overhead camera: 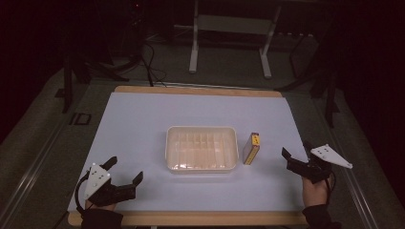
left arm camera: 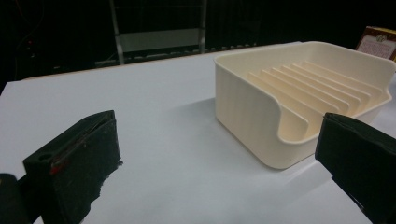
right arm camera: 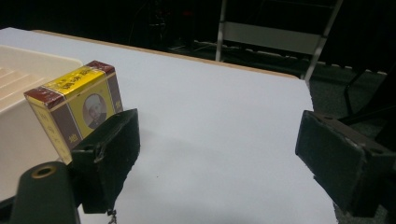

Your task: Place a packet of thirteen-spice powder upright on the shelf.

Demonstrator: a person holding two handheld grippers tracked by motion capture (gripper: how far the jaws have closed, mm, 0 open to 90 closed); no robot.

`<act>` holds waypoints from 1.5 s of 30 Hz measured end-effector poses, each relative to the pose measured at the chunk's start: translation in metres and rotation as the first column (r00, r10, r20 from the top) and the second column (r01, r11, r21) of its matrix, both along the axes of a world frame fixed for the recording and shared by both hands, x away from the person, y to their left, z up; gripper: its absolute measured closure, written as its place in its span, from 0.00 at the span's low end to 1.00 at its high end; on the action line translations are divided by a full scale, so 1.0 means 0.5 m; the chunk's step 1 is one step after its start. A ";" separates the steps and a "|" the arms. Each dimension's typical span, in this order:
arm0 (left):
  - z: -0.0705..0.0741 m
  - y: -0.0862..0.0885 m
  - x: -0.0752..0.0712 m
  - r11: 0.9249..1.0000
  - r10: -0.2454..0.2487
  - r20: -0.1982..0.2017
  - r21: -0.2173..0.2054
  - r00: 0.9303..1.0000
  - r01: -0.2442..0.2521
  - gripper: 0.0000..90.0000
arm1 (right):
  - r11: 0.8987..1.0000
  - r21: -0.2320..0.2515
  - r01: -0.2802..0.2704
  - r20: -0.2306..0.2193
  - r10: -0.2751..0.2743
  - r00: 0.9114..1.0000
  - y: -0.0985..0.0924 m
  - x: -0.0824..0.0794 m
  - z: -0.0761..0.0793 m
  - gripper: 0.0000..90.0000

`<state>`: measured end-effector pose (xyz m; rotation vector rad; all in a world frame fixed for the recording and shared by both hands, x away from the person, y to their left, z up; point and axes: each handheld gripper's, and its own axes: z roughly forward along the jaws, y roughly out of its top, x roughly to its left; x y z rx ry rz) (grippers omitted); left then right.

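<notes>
1. My right gripper sits at the right edge of the table, jaws spread wide, nothing between them. In the right gripper view the gap between the two black pads frames bare white tabletop.
2. My left gripper rests near the front left corner, jaws likewise wide apart and empty. The left gripper view looks across bare surface toward the tray.
3. The small box, yellow and maroon with a portrait printed on its face, stands on edge just beside the right wall of the cream tray. Whether box and tray touch I cannot tell; they are very close.
4. The tray lies mid-table, ribbed floor visible, with nothing in it.
5. The box is the thing nearest my right gripper, a little ahead of the left-hand jaw in that gripper's view, not yet between the pads.
6. Progress, as I judge it: nothing gripped, nothing moved into the tray. The work looks to be at its start.
7. Left to do, likely: bring the right gripper around the box, close on it, carry it over the tray wall and set it down. That is a guess from the layout.
</notes>
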<state>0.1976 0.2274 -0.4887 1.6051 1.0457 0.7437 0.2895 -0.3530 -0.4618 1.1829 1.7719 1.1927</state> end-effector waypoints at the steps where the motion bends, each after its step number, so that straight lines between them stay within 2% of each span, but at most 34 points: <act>1: 0.000 0.000 0.000 1.000 -0.001 0.000 0.001 1.000 0.001 0.00 | 1.000 0.001 0.000 -0.003 0.000 1.000 -0.001 0.001 0.000 0.15; 7: -0.001 -0.001 -0.001 1.000 -0.004 -0.002 0.008 1.000 0.004 0.00 | 1.000 0.008 -0.009 -0.016 0.009 1.000 -0.006 0.006 0.000 0.15; 9: -0.001 -0.002 -0.001 1.000 -0.007 0.000 0.008 1.000 0.007 0.00 | 1.000 -0.004 -0.014 -0.019 0.014 1.000 -0.011 0.009 0.002 0.15; 13: -0.002 -0.002 0.000 1.000 -0.015 0.006 0.013 1.000 0.015 0.00 | 0.997 -0.016 -0.079 -0.044 0.078 0.996 -0.021 0.017 0.006 0.15; 17: -0.004 -0.002 0.004 1.000 -0.026 0.001 0.016 1.000 0.026 0.00 | 0.987 -0.016 -0.159 -0.087 0.157 0.984 -0.036 0.029 0.013 0.16; 19: -0.005 -0.002 0.005 0.999 -0.031 0.000 0.016 1.000 0.031 0.00 | 0.977 -0.008 -0.211 -0.108 0.209 0.972 -0.044 0.036 0.015 0.16; 22: -0.005 -0.004 0.006 0.999 -0.036 0.003 0.015 0.999 0.036 0.00 | 0.952 -0.024 -0.306 -0.163 0.298 0.940 -0.051 0.049 0.012 0.15; 23: -0.005 -0.004 0.006 0.999 -0.036 0.003 0.016 0.999 0.036 0.00 | 0.938 -0.029 -0.344 -0.183 0.334 0.925 -0.053 0.053 0.009 0.16; 26: -0.006 -0.004 0.007 0.999 -0.037 0.001 0.019 0.999 0.037 0.00 | 0.890 -0.023 -0.455 -0.245 0.436 0.866 -0.054 0.065 -0.001 0.15; 30: -0.007 -0.004 0.008 0.999 -0.040 -0.005 0.019 0.999 0.040 0.00 | 0.824 -0.027 -0.565 -0.290 0.535 0.794 -0.053 0.072 -0.006 0.15; 31: -0.007 -0.004 0.008 0.999 -0.040 -0.006 0.020 0.999 0.040 0.00 | 0.811 -0.026 -0.584 -0.297 0.551 0.779 -0.052 0.072 -0.006 0.15; 33: -0.008 -0.004 0.008 0.999 -0.041 -0.008 0.020 0.999 0.041 0.00 | 0.788 -0.045 -0.614 -0.304 0.574 0.760 -0.049 0.071 -0.006 0.15; 34: -0.008 -0.004 0.008 0.999 -0.041 -0.008 0.020 0.999 0.041 0.00 | 0.788 -0.045 -0.614 -0.304 0.574 0.760 -0.049 0.071 -0.006 0.15; 35: -0.008 -0.004 0.008 0.999 -0.041 -0.008 0.020 0.999 0.041 0.00 | 0.775 -0.052 -0.630 -0.307 0.588 0.749 -0.047 0.070 -0.006 0.15; 36: -0.008 -0.003 0.008 0.999 -0.040 -0.008 0.019 0.999 0.041 0.00 | 0.744 -0.056 -0.666 -0.325 0.618 0.716 -0.045 0.067 -0.004 0.15; 37: -0.008 -0.003 0.008 0.999 -0.041 -0.009 0.020 0.999 0.041 0.00 | 0.732 -0.058 -0.679 -0.327 0.629 0.706 -0.044 0.066 -0.003 0.15; 38: -0.008 -0.003 0.008 0.999 -0.040 -0.010 0.019 0.999 0.040 0.00 | 0.718 -0.057 -0.693 -0.338 0.640 0.690 -0.043 0.065 0.000 0.16; 39: -0.008 -0.003 0.008 0.999 -0.040 -0.011 0.018 0.999 0.040 0.00 | 0.699 -0.053 -0.713 -0.351 0.656 0.668 -0.041 0.063 0.003 0.15; 40: -0.008 -0.003 0.008 0.999 -0.039 -0.011 0.017 0.999 0.039 0.00 | 0.686 -0.051 -0.725 -0.361 0.664 0.654 -0.039 0.063 0.004 0.15; 41: -0.008 -0.003 0.009 0.999 -0.039 -0.011 0.017 0.999 0.039 0.00 | 0.670 -0.052 -0.741 -0.379 0.673 0.635 -0.037 0.062 0.007 0.15; 43: -0.009 -0.003 0.009 0.999 -0.038 -0.012 0.017 0.999 0.039 0.00 | 0.641 -0.071 -0.764 -0.413 0.679 0.607 -0.031 0.059 0.012 0.15; 45: -0.009 -0.003 0.009 0.999 -0.039 -0.012 0.020 0.999 0.039 0.00 | 0.617 -0.081 -0.783 -0.456 0.676 0.580 -0.024 0.058 0.018 0.15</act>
